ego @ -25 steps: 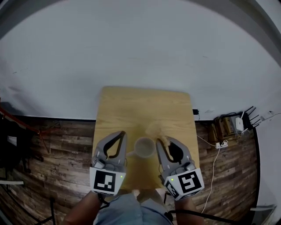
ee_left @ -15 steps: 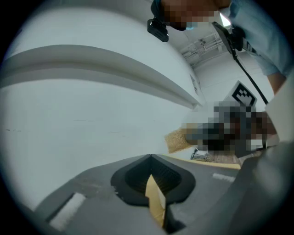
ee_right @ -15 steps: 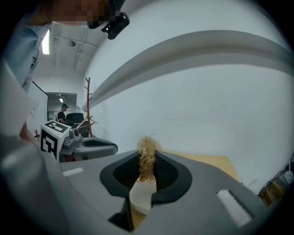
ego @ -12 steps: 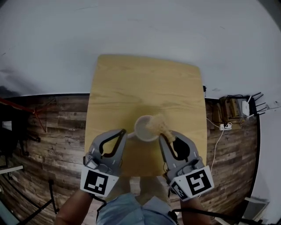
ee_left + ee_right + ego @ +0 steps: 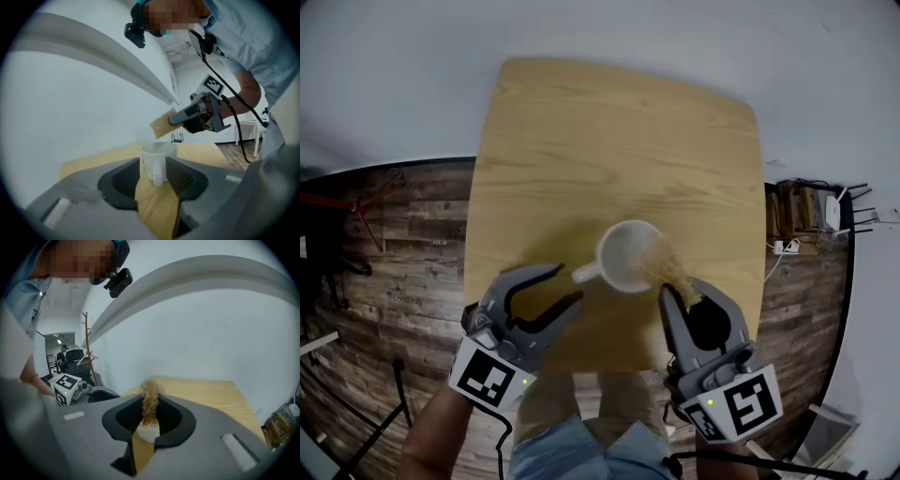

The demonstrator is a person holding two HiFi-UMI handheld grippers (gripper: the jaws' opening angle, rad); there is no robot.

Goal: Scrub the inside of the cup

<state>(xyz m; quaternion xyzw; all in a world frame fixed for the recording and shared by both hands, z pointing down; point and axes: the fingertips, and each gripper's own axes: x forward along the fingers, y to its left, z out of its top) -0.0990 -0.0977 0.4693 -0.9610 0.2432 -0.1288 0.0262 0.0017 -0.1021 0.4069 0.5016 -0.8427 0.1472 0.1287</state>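
A white cup (image 5: 623,255) is seen standing on a pale wooden bench (image 5: 600,141), toward the near edge, at about 5 o'clock from the bench's middle. Its handle (image 5: 586,274) is turned to 8 o'clock. Bare wood is left open from the cup out to 12 o'clock, where the far edge is met by a white wall. Dark plank flooring (image 5: 403,234) is shown at 9 and 3 o'clock.

The left hand-held gripper (image 5: 569,284) is held low at the cup's 8 o'clock. Its jaws have just been opening and are spread wide, with nothing pressed between them; in the left gripper view the handle (image 5: 158,176) is lined up with the gap, just beyond the tips.

The right hand-held gripper (image 5: 682,289) is closed on a tan fibrous scrub pad (image 5: 661,262) at the cup's 4 o'clock. The pad (image 5: 163,124) is held just above the rim, apart from it.

A black-and-white square marker is carried on each gripper's cube (image 5: 485,378) (image 5: 741,403).
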